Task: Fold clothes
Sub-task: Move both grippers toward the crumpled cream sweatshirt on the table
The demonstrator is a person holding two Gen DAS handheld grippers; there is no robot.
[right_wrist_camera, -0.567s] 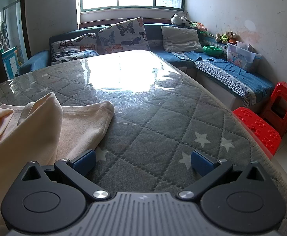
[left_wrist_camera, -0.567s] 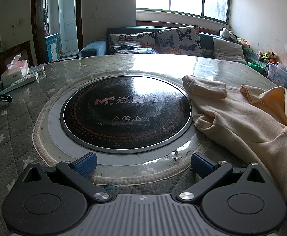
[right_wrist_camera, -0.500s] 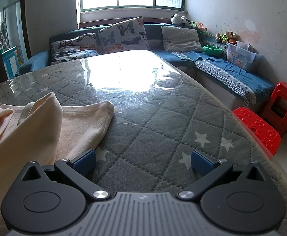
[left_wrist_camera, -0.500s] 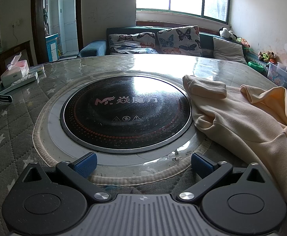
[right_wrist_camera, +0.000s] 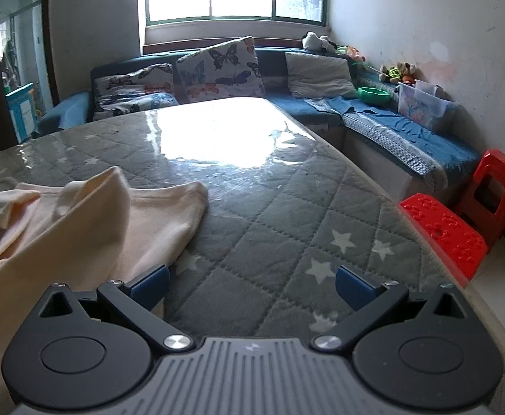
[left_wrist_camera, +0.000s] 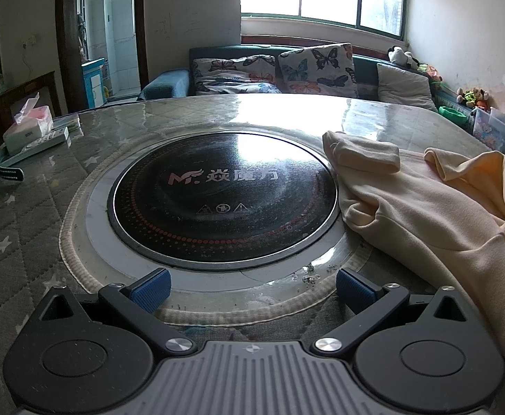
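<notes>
A cream sweatshirt (left_wrist_camera: 432, 214) lies crumpled on the quilted table, at the right in the left wrist view; one sleeve cuff (left_wrist_camera: 366, 154) rests beside the black round cooktop (left_wrist_camera: 223, 195). It also shows at the left in the right wrist view (right_wrist_camera: 79, 228). My left gripper (left_wrist_camera: 252, 288) is open and empty, low over the table's near edge, left of the garment. My right gripper (right_wrist_camera: 250, 285) is open and empty; its left finger (right_wrist_camera: 148, 285) sits at the garment's hem edge.
A tissue box (left_wrist_camera: 27, 128) and a remote lie at the table's far left. A blue sofa with butterfly cushions (right_wrist_camera: 221, 69) runs behind the table. Red plastic stools (right_wrist_camera: 459, 221) stand off the table's right edge (right_wrist_camera: 421, 238).
</notes>
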